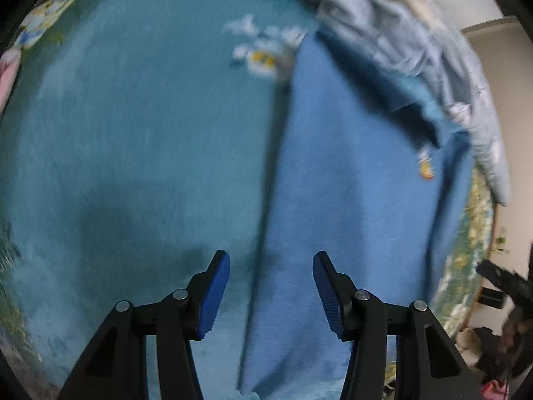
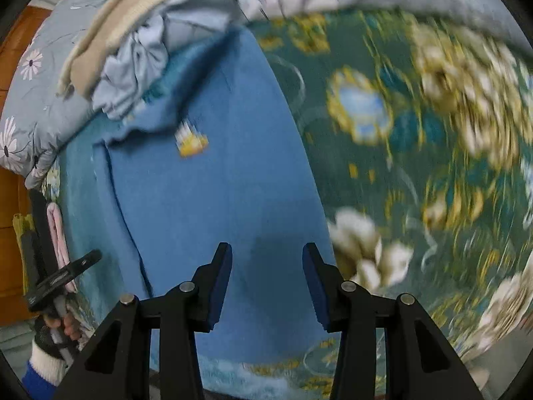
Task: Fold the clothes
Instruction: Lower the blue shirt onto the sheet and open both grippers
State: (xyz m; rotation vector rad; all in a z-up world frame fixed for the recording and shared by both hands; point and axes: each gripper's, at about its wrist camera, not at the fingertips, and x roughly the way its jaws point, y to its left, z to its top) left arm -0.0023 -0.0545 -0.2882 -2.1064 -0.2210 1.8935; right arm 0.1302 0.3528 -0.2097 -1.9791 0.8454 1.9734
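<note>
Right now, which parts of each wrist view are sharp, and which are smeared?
Left wrist view: left hand-held gripper crisp, blue garment and teal bedspread streaked. Right wrist view: right hand-held gripper crisp, floral bedspread heavily smeared; fisheye bends both.

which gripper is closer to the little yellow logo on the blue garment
Right, as far as the views show. The right gripper hangs over the blue garment below the yellow logo; the left gripper straddles its far edge.

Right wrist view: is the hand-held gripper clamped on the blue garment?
No, the right hand-held gripper has its pads apart with nothing between them, hanging above the blue garment spread below.
</note>
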